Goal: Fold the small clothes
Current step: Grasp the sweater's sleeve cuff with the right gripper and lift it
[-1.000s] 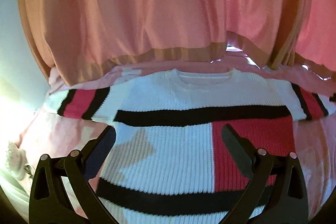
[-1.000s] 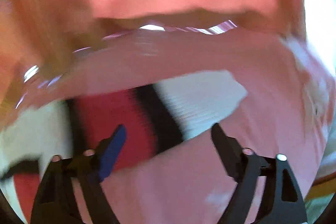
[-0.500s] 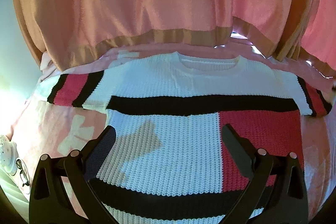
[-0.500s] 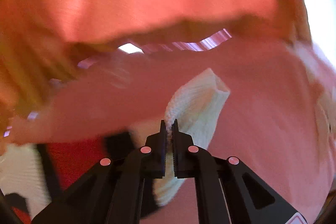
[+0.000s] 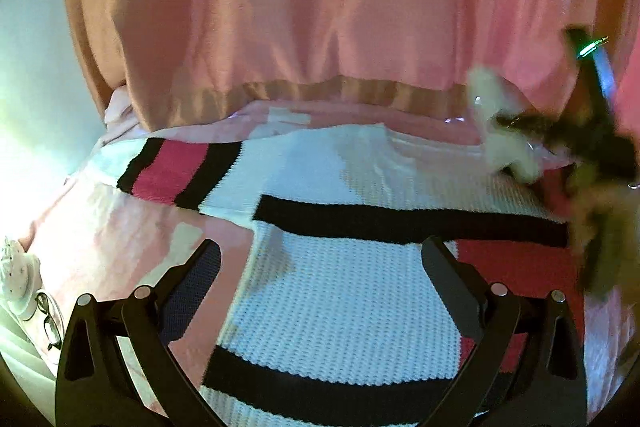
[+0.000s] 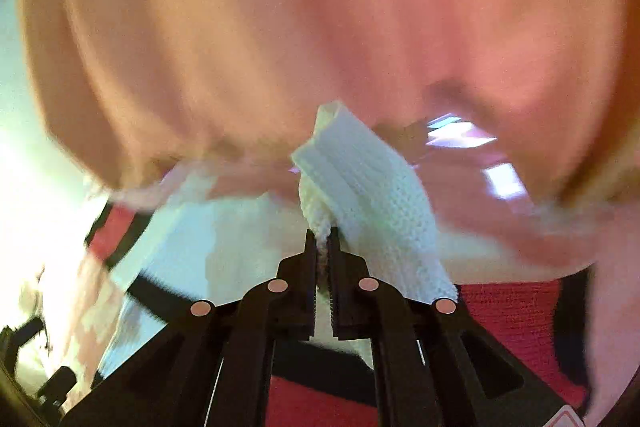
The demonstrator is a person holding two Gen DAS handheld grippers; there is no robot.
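Note:
A small knit sweater [image 5: 344,299], white with black stripes and red blocks, lies flat on a pink cloth-covered surface [image 5: 120,235]. Its left sleeve [image 5: 176,175] is spread out to the side. My left gripper [image 5: 320,267] is open and hovers over the sweater's white front panel. My right gripper [image 6: 323,239] is shut on the white cuff of the right sleeve [image 6: 372,203] and holds it lifted over the sweater body. In the left wrist view it shows blurred at the right edge [image 5: 516,131].
A person in a pink top with a tan hem [image 5: 320,27] stands close behind the surface. A white object [image 5: 16,271] and a pair of glasses [image 5: 50,319] lie at the left edge.
My right gripper shut on the right sleeve cuff and has carried it up and leftward over the sweater. My left gripper stayed open and shifted left.

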